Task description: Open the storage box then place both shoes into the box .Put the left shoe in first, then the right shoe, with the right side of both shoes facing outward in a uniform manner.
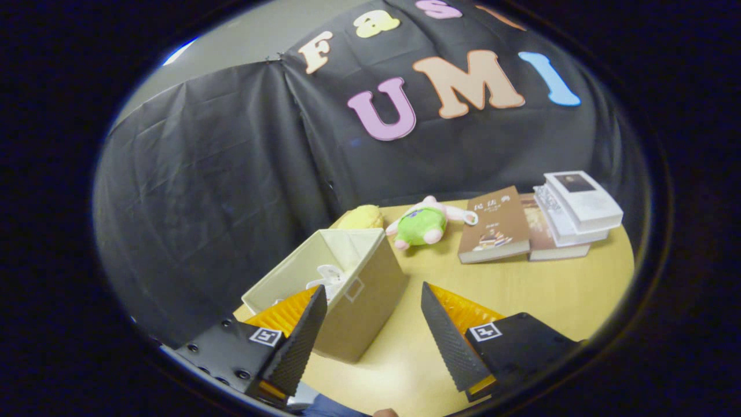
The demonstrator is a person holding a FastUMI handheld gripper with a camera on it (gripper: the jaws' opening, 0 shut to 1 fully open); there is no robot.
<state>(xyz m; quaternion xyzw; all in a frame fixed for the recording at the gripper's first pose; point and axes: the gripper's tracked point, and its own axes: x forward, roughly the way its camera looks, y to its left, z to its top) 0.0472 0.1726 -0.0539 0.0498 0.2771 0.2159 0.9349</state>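
Note:
A beige fabric storage box [370,295] stands open on the wooden table [550,289], just ahead of my fingers and slightly toward the left one. Inside it lies a white shoe [331,277], partly hidden by the box wall and my left finger. My gripper [373,304] is open, with nothing between its fingers; the near corner of the box shows in the gap between them. My left fingertip [310,324] overlaps the box's near wall in the view. I cannot tell how the shoe is turned.
Beyond the box lie a yellow plush [362,217] and a green and pink plush toy [425,225]. Further right are a brown book [495,226] and a stack of books [573,214]. The black cloth wall closes the back.

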